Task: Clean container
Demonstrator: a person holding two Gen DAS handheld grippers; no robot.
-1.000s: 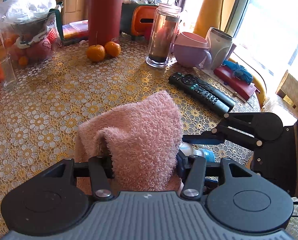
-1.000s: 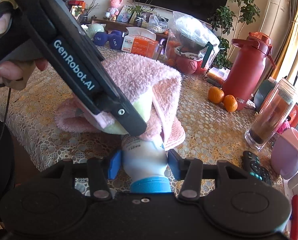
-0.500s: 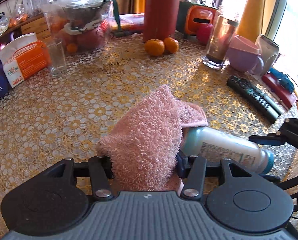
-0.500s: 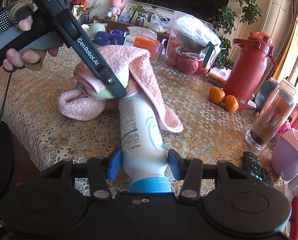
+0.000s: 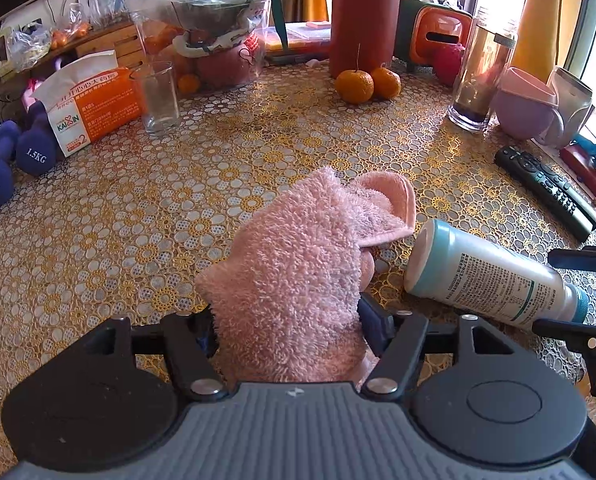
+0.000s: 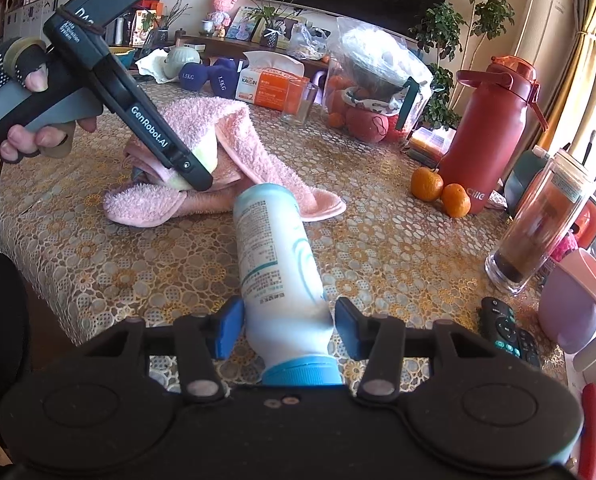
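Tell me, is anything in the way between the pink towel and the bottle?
Nothing visible. The left gripper holds the pink towel, and only bare tablecloth lies between it and the bottle, which the right gripper holds near its cap.

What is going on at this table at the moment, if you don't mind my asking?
A person is cleaning a bottle with two handheld grippers. The right gripper holds the white and blue bottle near its cap end, lying roughly level above the table. The left gripper is clamped on a pink towel, which rests bunched on the tablecloth. In this instant the towel sits just beyond the bottle's base, apparently not touching it.
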